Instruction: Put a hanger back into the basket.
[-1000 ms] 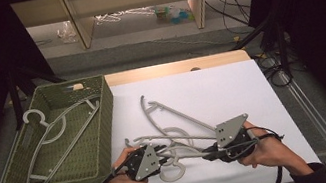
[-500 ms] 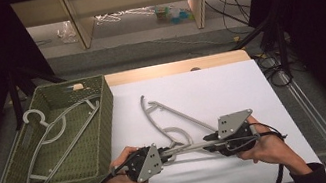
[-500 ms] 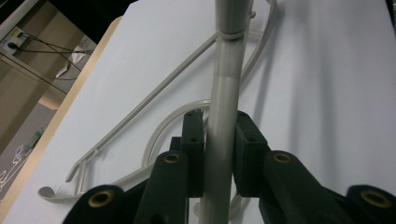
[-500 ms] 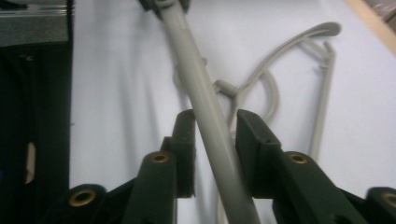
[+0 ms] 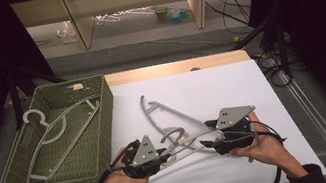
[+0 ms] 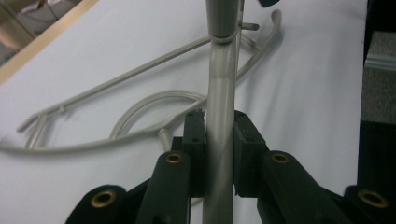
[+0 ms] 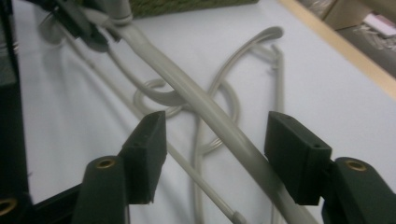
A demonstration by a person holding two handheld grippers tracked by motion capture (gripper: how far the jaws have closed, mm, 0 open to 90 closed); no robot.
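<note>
My left gripper is shut on the straight bar of a grey plastic hanger. The left gripper view shows that bar clamped between the pads. The bar runs on to my right gripper, whose jaws stand open on either side of it without touching. A second grey hanger lies flat on the white table top beneath and beyond, and the two hangers' hooks overlap.
An olive woven basket stands at the table's left and holds two or more grey hangers. The white sheet is bare to the back and right. A wooden table edge runs along the far side.
The held hanger has come up off the table. Its hook, which lay near the front edge between the hands, now sits farther back. Both hands stay roughly where they were.
</note>
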